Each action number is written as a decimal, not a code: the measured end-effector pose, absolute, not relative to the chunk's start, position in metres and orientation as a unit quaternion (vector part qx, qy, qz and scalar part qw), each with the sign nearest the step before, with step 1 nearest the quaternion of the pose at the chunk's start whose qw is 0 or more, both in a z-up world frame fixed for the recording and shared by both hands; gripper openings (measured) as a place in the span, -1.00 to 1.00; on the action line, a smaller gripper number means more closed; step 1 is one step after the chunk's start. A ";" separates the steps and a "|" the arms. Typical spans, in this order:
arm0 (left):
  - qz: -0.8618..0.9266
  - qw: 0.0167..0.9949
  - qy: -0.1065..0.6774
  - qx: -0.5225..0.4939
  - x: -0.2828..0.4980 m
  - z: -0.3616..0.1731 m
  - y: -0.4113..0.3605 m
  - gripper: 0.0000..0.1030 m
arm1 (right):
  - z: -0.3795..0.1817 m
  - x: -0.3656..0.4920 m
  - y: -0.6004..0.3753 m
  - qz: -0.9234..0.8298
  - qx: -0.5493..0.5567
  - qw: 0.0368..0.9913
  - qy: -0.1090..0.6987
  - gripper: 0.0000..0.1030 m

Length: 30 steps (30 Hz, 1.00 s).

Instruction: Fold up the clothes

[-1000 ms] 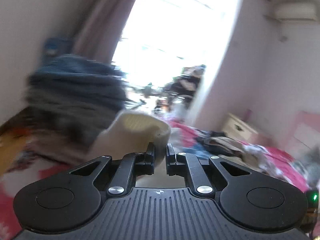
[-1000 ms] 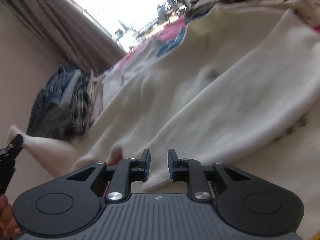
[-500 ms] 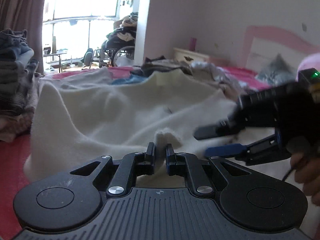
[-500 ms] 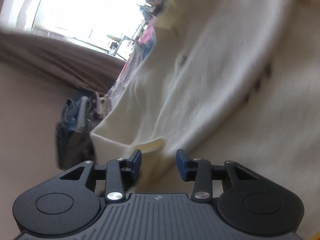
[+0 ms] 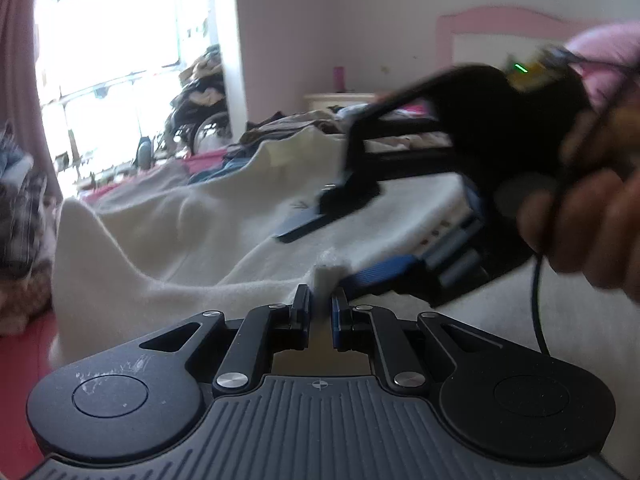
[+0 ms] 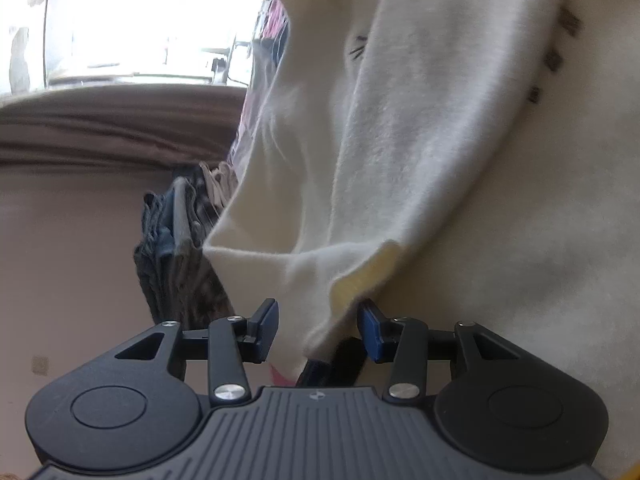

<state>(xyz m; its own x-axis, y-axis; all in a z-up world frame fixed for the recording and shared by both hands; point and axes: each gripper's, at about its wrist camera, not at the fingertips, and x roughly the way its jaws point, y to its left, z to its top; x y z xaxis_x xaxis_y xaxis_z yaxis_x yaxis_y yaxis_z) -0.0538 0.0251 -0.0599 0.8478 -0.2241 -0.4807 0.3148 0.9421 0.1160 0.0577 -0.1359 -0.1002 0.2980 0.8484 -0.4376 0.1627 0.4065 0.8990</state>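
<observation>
A cream sweater (image 5: 168, 240) lies spread on the bed, also filling the right wrist view (image 6: 440, 140). My left gripper (image 5: 320, 308) is shut on a small corner of the sweater (image 5: 325, 274). My right gripper (image 6: 318, 322) is open, with the sweater's yellow-lined sleeve cuff (image 6: 360, 276) between its blue pads. The right gripper also shows blurred in the left wrist view (image 5: 352, 240), held by a hand just right of my left gripper.
A stack of folded dark clothes (image 6: 176, 240) stands by the wall, at the left edge in the left wrist view (image 5: 20, 220). Loose clothes (image 5: 304, 128) pile at the bed's far end. A bright window (image 5: 112, 60) and pink headboard (image 5: 500, 36) lie beyond.
My left gripper swung from the clothes stack to face across the sweater, still holding the corner. My right gripper opened wider and closed in on the sleeve cuff next to the left gripper.
</observation>
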 end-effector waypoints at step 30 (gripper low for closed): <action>-0.030 0.952 0.299 0.052 -0.003 -0.063 0.072 -0.48 | 0.081 0.048 -0.235 0.148 0.149 0.925 0.318 -0.88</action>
